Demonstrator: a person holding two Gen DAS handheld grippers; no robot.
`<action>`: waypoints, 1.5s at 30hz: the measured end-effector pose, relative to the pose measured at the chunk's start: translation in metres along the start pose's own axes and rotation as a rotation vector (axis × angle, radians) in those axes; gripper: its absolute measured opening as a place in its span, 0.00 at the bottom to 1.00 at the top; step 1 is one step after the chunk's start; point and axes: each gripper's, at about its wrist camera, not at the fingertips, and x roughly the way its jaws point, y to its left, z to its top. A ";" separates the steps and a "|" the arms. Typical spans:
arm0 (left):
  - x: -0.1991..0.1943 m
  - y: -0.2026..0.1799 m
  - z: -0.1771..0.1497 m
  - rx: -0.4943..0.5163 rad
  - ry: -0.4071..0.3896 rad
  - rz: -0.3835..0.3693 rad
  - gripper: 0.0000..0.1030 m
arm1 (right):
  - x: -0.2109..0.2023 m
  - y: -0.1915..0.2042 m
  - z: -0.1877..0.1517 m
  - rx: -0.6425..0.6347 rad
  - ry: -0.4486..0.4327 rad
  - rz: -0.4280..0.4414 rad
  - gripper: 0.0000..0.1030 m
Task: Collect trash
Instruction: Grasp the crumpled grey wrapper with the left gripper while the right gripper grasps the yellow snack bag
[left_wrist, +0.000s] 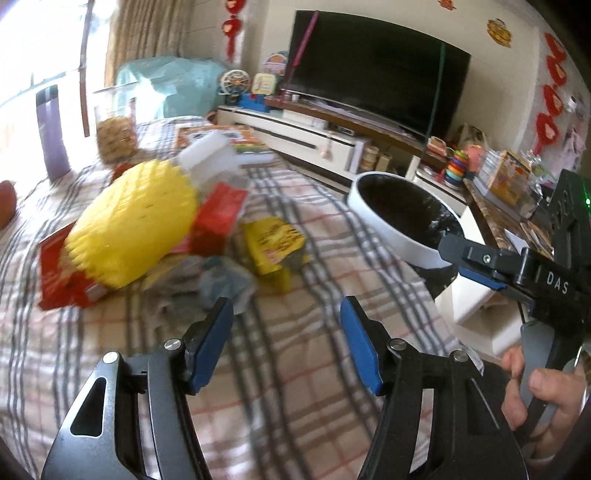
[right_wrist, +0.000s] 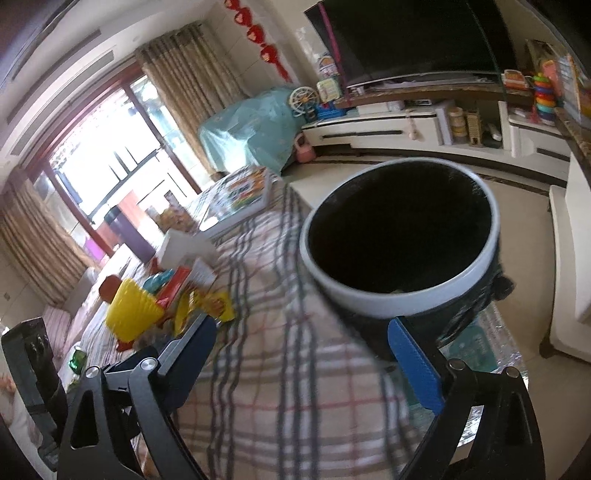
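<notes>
- Yellow and red wrappers (left_wrist: 273, 240) are lying piled on the checked cloth (left_wrist: 295, 369), ahead and left of the left gripper (left_wrist: 286, 347), whose fingers are spreading wide, holding nothing.
- The right gripper (right_wrist: 303, 362) is gaping empty, the white-rimmed bin (right_wrist: 399, 236) sitting just beyond its right finger.

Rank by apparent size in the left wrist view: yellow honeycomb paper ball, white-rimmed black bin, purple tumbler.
1. Yellow honeycomb paper ball, nearest, so inflated.
2. White-rimmed black bin.
3. Purple tumbler, farthest away.
</notes>
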 end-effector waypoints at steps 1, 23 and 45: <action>-0.003 0.005 -0.003 -0.008 -0.001 0.008 0.60 | 0.002 0.004 -0.003 -0.004 0.005 0.006 0.93; 0.000 0.069 -0.012 -0.125 0.045 0.102 0.60 | 0.057 0.060 -0.017 -0.074 0.061 0.101 0.92; 0.023 0.047 -0.008 -0.081 0.090 -0.011 0.02 | 0.087 0.073 -0.011 -0.173 0.120 0.118 0.10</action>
